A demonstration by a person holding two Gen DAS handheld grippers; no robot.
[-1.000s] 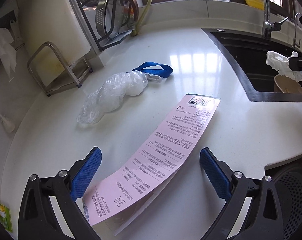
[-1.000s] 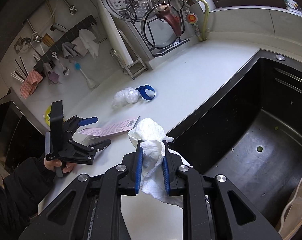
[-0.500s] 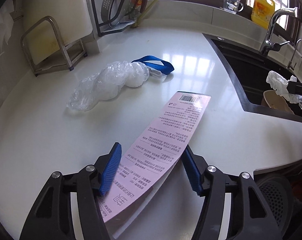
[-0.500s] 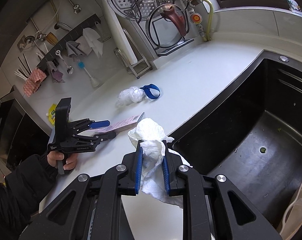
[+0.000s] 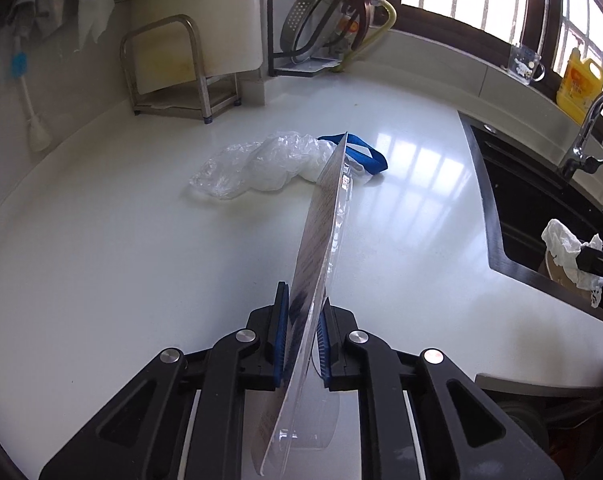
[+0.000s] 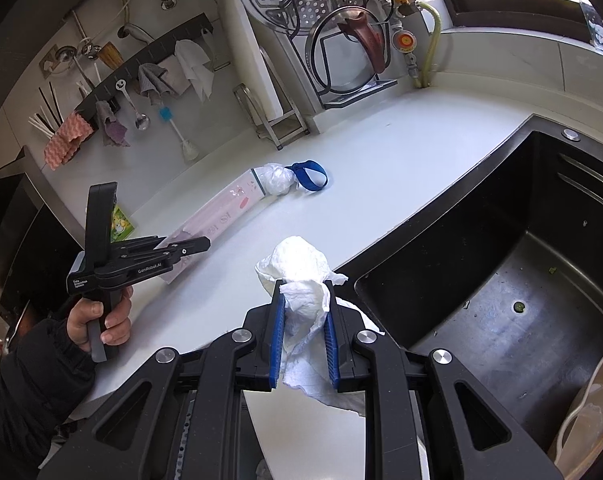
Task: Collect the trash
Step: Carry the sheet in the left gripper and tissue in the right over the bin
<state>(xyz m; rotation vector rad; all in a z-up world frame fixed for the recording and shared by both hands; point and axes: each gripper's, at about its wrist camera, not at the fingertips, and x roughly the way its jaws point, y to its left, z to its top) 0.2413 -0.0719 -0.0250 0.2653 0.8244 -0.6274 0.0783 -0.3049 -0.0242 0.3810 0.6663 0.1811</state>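
Observation:
A long pink printed package card (image 5: 321,220) with a clear plastic front stands on edge between the blue pads of my left gripper (image 5: 303,304). Its jaws are closing and the pads press on the card's near end. In the right wrist view the card (image 6: 225,216) slopes up off the white counter from the left gripper (image 6: 203,245). A crumpled clear plastic bag (image 5: 261,164) and a blue strap (image 5: 365,154) lie beyond the card's far tip. My right gripper (image 6: 303,292) is shut on a crumpled white tissue (image 6: 297,260), held over the counter edge beside the sink.
A black sink (image 6: 501,280) lies to the right, with a pale bag (image 6: 593,400) at its near corner. A metal board stand (image 5: 173,64) and a pot rack (image 5: 321,20) line the back wall. A faucet (image 5: 589,128) and a yellow bottle (image 5: 579,80) stand at the far right.
The left jaws went from wide apart to closed on the pink card. The card turned from flat on the counter to standing on edge and lifted. The right gripper kept still with the tissue.

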